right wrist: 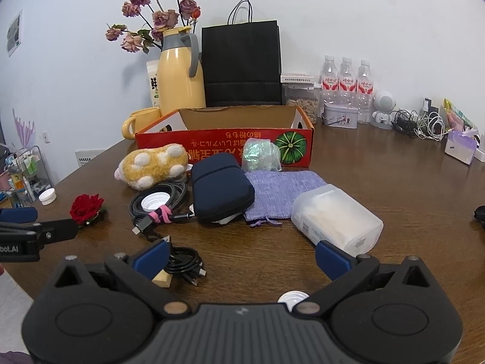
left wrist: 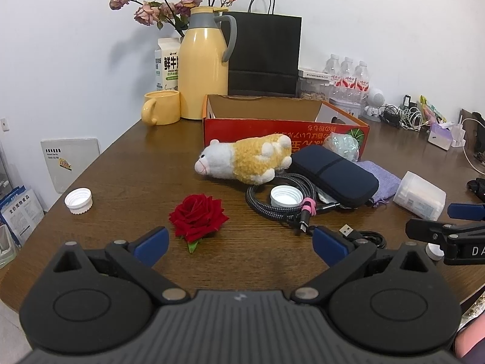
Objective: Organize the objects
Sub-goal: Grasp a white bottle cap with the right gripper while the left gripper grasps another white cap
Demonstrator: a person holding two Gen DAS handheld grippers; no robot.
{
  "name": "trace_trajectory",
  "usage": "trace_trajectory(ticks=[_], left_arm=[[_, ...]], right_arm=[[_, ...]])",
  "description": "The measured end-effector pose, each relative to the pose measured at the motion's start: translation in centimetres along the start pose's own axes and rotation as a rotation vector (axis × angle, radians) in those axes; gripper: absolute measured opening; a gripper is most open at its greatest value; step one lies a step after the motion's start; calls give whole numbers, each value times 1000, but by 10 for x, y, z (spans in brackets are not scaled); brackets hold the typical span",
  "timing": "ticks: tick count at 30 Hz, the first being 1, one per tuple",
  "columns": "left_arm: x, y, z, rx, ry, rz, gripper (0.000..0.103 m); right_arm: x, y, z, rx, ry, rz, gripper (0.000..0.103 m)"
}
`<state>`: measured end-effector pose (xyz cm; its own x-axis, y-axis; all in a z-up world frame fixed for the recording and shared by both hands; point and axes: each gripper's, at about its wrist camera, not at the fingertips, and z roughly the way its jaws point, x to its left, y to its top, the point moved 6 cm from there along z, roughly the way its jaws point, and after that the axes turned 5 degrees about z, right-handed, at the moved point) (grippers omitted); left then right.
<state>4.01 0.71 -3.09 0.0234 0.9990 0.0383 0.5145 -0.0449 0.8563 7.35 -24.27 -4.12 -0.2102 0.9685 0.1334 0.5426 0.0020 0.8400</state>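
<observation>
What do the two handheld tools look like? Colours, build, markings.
Both match: matte black plastic bodies with a ribbed grey centre plate, two round black housings, silver pivot pins and blue finger pads. The left tool and the right tool each carry white lettering on the side, only partly readable. No cables or sleeves are visible on either.

The room is bright and the light is soft and even. The brown table (left wrist: pixel 127 163) shines a little far ahead of the tool. The flowers (left wrist: pixel 169 3) make a pale gray shadow on the white wall (left wrist: pixel 379 24). Things ahead look sharp. Both pictures bend round at the edges, with dark corners.
</observation>
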Motion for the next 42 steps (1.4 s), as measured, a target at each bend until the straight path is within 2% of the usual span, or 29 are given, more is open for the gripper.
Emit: trace_trajectory(ticks=[7,13,15,16,18,19,26,32,36,42], left_arm=[[9,-1,2,3,-12,-36,103],[22,-2,5,13,-35,-86,103],[26,-2,6,15,-27,-96,103],[28,-2,6,16,-21,-99,103],[31,-2,6,16,-9,-103,103],[33,-2,6,15,-5,-107,103],[55,3,4,3,54,-143,103],[93,11,11,-15,157,-192,103],[124,15,26,-7,254,-215,103],[168,19,54,25,371,-222,94]], right_arm=[[-9,-10,2,26,-31,-8,103],[-28,-27,5,69,-59,-6,81],[-34,-33,6,80,-70,-14,59],[-36,-35,6,83,-73,-16,55],[-38,-36,4,71,-61,-25,34],[-39,-35,4,70,-51,-24,27],[-33,-28,9,61,8,-37,27],[-20,-11,15,24,48,-63,27],[-11,3,21,-3,69,-77,27],[1,20,36,-24,78,-88,27]])
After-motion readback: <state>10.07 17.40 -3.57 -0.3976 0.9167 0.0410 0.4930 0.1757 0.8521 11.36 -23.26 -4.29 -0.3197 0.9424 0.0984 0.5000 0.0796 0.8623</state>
